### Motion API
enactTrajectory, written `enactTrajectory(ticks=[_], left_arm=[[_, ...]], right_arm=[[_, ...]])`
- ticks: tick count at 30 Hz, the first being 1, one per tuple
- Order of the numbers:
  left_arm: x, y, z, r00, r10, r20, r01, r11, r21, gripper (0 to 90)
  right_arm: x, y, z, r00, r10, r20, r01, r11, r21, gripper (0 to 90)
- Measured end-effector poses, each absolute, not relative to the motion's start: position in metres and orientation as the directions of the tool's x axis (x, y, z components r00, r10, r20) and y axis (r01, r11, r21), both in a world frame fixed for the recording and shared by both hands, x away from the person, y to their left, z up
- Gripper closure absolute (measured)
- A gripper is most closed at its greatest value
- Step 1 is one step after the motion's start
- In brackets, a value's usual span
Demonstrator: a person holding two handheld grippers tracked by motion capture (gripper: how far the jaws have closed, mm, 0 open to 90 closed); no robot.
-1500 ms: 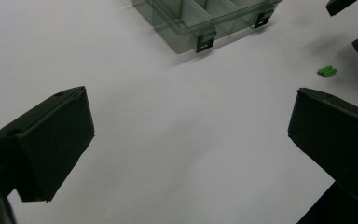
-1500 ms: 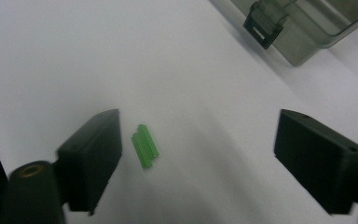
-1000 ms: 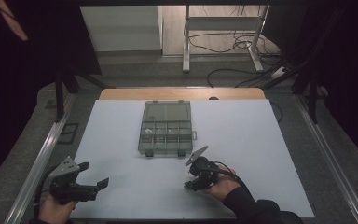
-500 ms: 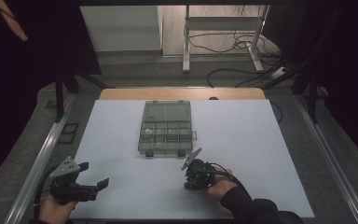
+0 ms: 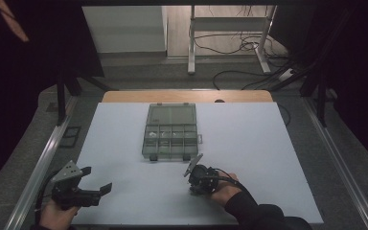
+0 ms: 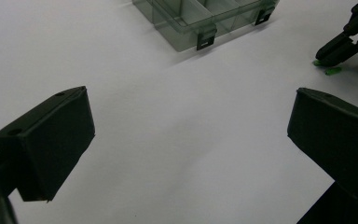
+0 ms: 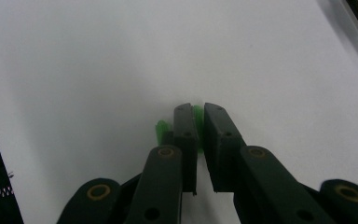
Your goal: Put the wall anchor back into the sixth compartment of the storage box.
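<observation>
The right gripper (image 7: 199,116) points down at the white table surface (image 5: 268,153), near the table's front edge, with its jaws drawn almost together. The jaws have just been closing, and a small green piece (image 7: 198,122) sits pinched between the two pads. In the right gripper view, the green piece shows in the narrow gap between the pads, low against the table; whether it has left the surface cannot be told. A second green piece (image 7: 161,130) lies on the table just beside the outer face of the jaw that stands left in that view, touching or nearly touching it.

In the left gripper view, the right gripper (image 6: 342,46) appears at the upper right with its tips on the table, and two green bits lie at those tips: one directly under them (image 6: 318,62) and one just beside them (image 6: 333,71).

The left gripper (image 5: 93,184) is held at the front left corner of the table, well apart from the right gripper. Its jaws stand spread wide, with nothing between them but bare table.

A clear compartment box (image 5: 170,132) lies open at the middle of the table, lid folded back on the far side. It lies just beyond the right gripper (image 5: 191,189). Some compartments hold small contents, too small to identify.
</observation>
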State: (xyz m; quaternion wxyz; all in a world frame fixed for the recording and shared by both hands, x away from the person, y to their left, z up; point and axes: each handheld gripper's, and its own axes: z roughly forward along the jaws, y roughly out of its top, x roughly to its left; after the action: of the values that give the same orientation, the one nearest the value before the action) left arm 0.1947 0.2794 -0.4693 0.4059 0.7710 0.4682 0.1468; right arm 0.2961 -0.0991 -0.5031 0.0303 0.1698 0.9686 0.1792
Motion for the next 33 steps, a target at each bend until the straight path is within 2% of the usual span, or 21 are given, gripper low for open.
enactTrajectory(ticks=[11,33], left_arm=[[0.195,0.279,-0.469,0.516,0.843,-0.152,0.608,-0.235,0.759,1.4],[0.196,0.278,-0.47,0.516,0.843,-0.15,0.611,-0.239,0.755,2.0]], right_arm=[[0.297,-0.103,-0.494,-0.942,0.334,0.008,0.309,0.862,0.402,83.5],[0.305,-0.115,-0.465,-0.915,0.397,0.072,0.369,0.75,0.549,83.2]])
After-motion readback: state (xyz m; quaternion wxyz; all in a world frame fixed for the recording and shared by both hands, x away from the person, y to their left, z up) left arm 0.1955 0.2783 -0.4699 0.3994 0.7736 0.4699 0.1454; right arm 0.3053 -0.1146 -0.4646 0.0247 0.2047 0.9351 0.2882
